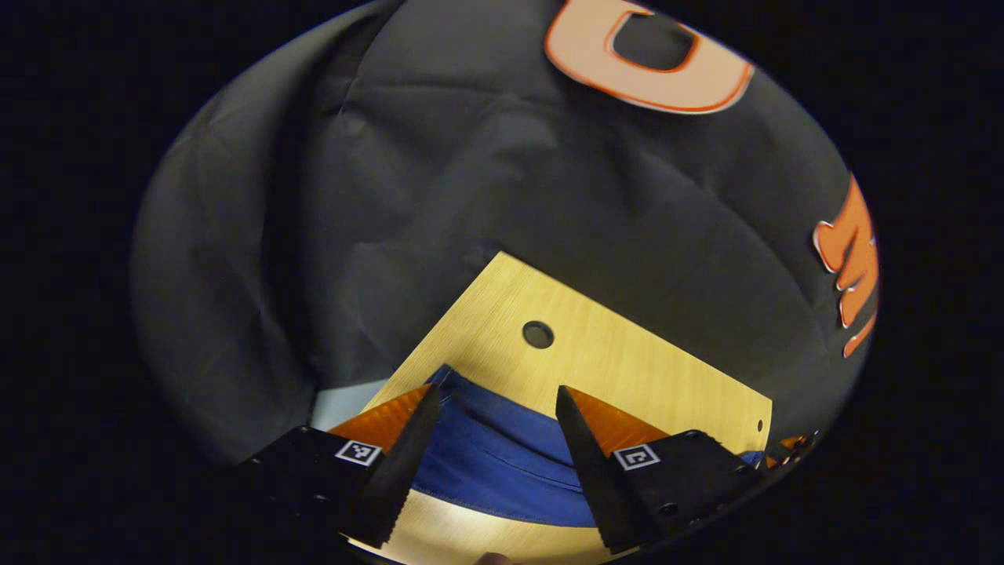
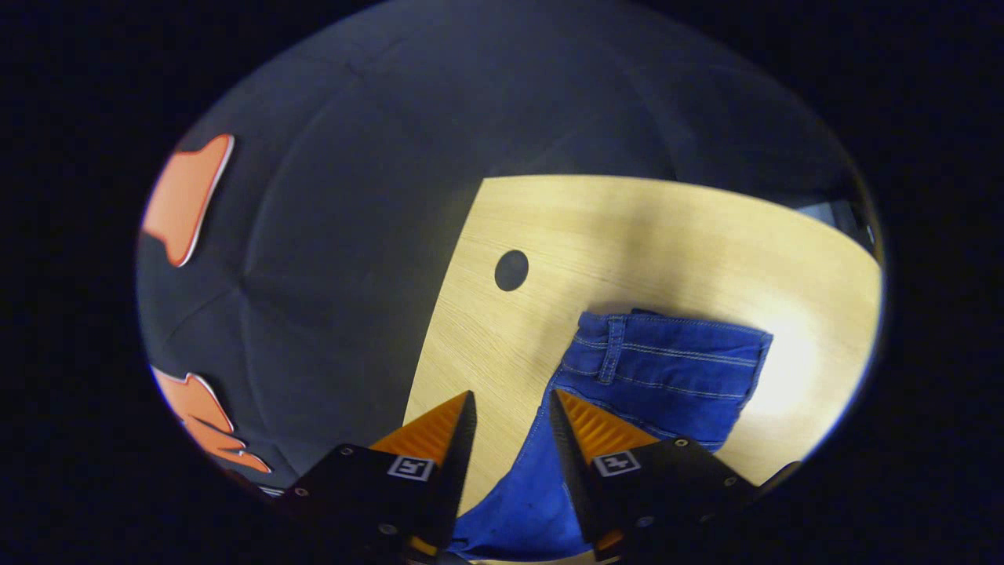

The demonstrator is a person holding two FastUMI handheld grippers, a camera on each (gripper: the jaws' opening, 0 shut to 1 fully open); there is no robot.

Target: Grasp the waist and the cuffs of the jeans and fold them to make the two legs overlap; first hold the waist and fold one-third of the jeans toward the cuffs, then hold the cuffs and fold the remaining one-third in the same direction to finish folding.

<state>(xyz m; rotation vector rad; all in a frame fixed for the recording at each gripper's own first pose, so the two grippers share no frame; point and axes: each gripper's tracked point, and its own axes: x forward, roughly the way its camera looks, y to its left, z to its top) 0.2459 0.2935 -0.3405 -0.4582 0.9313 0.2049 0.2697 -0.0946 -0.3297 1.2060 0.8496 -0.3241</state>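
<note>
Black cloth hangs behind a pale wooden worktop (image 2: 667, 227), which has a round hole (image 2: 511, 270) near its edge. My jeans (image 2: 667, 369) lie on that worktop, blue denim with lighter stitching. From the right gripper view I see the waistband end lying flat, with a belt loop (image 2: 608, 357) standing out on it, and the fabric running down toward me, where it is cut off at the bottom edge. I cannot make out how the legs lie.

My right hand-held gripper (image 2: 511, 404) hovers low over the worktop with its fingers spread apart. The wood shows through the gap between the tips; lower down denim fills the gap, its edge lying just beside the right-hand finger. Neither finger presses on the denim as far as I can see.

From the left gripper view, the worktop (image 1: 627, 369) runs away at a slant, its corner pointing toward the cloth, and the hole (image 1: 538, 334) sits beyond the fabric. A curved fold of the jeans (image 1: 494, 463) lies across the gap between my left hand-held gripper's (image 1: 498, 400) fingers, which are also held wide apart. The fabric passes behind both fingers, so its ends are hidden, and I cannot tell which part of the jeans it is. A seam line runs along its nearer edge, with bare wood below.
</note>
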